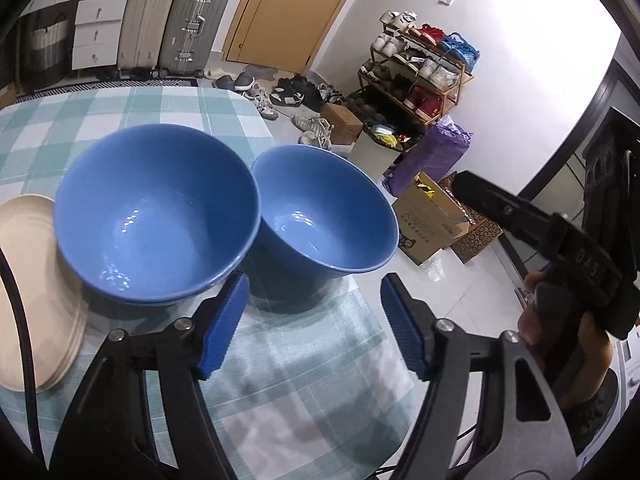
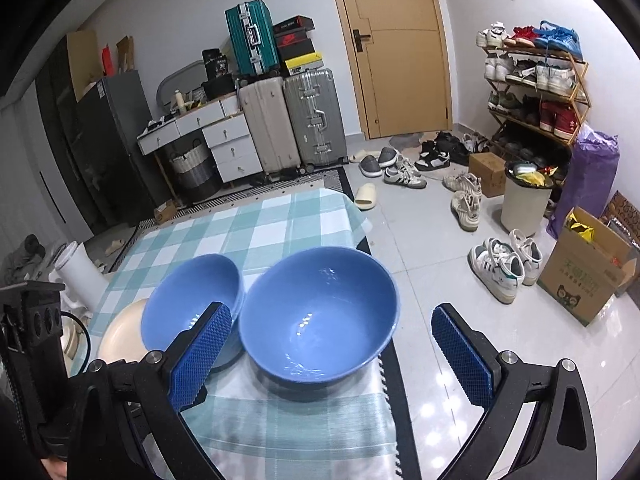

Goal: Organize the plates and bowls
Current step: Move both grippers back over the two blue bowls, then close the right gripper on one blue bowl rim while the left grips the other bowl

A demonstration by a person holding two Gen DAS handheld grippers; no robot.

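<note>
Bowls: two blue, side by side on the checked tablecloth (image 1: 304, 380); left bowl (image 1: 156, 216) stacked in another, right bowl (image 1: 324, 216) alone near the table edge.
Plates (image 1: 24, 280): beige stack, left of the bowls.
My left gripper (image 1: 314, 320): jaws apart, nothing between them.
My right gripper (image 2: 332, 356): jaws wide, gripping nothing.

Even indoor light, glare spots on the glossy floor (image 2: 440, 412), strong fisheye bending, dark vignetted corners.
</note>
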